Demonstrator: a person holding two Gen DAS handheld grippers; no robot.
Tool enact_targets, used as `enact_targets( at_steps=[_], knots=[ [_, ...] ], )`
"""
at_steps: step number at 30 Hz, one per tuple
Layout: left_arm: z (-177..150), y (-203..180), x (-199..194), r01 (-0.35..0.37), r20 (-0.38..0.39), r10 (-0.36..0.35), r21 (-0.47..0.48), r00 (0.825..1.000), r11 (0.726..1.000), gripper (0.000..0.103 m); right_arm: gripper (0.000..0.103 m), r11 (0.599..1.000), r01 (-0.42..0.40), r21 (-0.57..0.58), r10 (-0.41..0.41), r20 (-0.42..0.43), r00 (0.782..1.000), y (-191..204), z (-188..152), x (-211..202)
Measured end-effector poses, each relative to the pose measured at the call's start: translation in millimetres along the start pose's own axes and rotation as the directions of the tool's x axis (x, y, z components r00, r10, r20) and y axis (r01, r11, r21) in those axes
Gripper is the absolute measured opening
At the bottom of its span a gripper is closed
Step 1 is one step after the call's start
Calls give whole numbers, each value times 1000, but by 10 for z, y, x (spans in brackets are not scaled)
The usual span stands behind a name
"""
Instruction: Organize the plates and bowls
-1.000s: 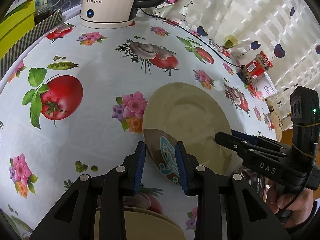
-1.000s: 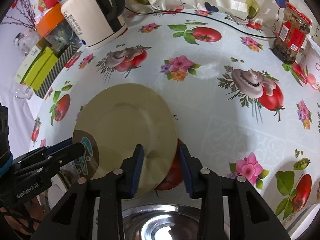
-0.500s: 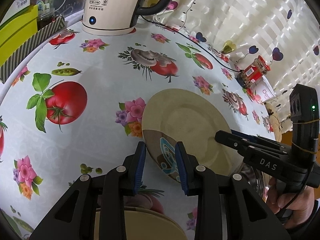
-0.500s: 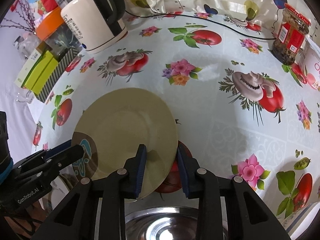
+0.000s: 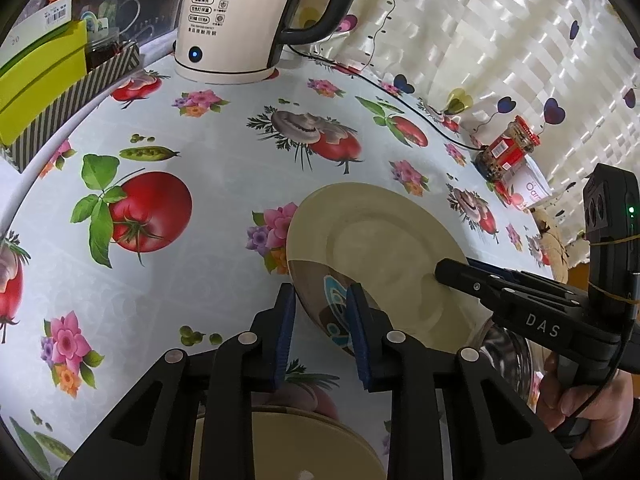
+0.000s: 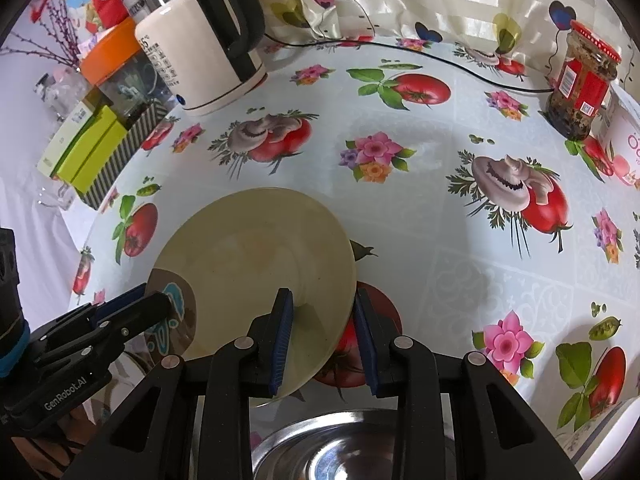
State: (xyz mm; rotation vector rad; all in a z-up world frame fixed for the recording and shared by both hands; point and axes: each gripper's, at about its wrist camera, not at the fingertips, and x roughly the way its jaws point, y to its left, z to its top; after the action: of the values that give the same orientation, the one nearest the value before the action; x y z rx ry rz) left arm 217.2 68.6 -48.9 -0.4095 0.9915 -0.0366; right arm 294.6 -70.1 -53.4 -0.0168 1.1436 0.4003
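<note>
A cream plate (image 5: 384,248) with a brown and blue pattern at one edge is held above the tablecloth by both grippers. My left gripper (image 5: 321,304) is shut on its patterned rim. My right gripper (image 6: 323,312) is shut on the opposite cream rim; the plate also shows in the right wrist view (image 6: 256,264). A second cream plate (image 5: 280,444) lies below the left gripper. A steel bowl (image 6: 344,452) sits below the right gripper.
A white kettle (image 5: 240,20) with a black cord stands at the back. A striped box with green packs (image 5: 52,92) is at the left. A red-lidded jar (image 6: 580,88) and a white pack (image 6: 628,140) stand at the right. A curtain hangs behind the table.
Both grippers have carried the plate forward and a little higher over the table. Their hold on it is unchanged.
</note>
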Motion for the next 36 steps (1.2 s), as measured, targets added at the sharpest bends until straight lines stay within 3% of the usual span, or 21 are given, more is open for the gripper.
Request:
enact_targets(
  at_steps=[17, 36],
  knots=[
    [-113, 60, -330, -12, 35, 12, -2, 999, 1000, 27, 30, 1000, -10, -23, 11, 41, 999, 244, -78, -230],
    [-499, 198, -842, -28, 81, 29, -14, 996, 1000, 27, 30, 998, -21, -66, 25, 66, 998, 670, -456, -527]
  ],
)
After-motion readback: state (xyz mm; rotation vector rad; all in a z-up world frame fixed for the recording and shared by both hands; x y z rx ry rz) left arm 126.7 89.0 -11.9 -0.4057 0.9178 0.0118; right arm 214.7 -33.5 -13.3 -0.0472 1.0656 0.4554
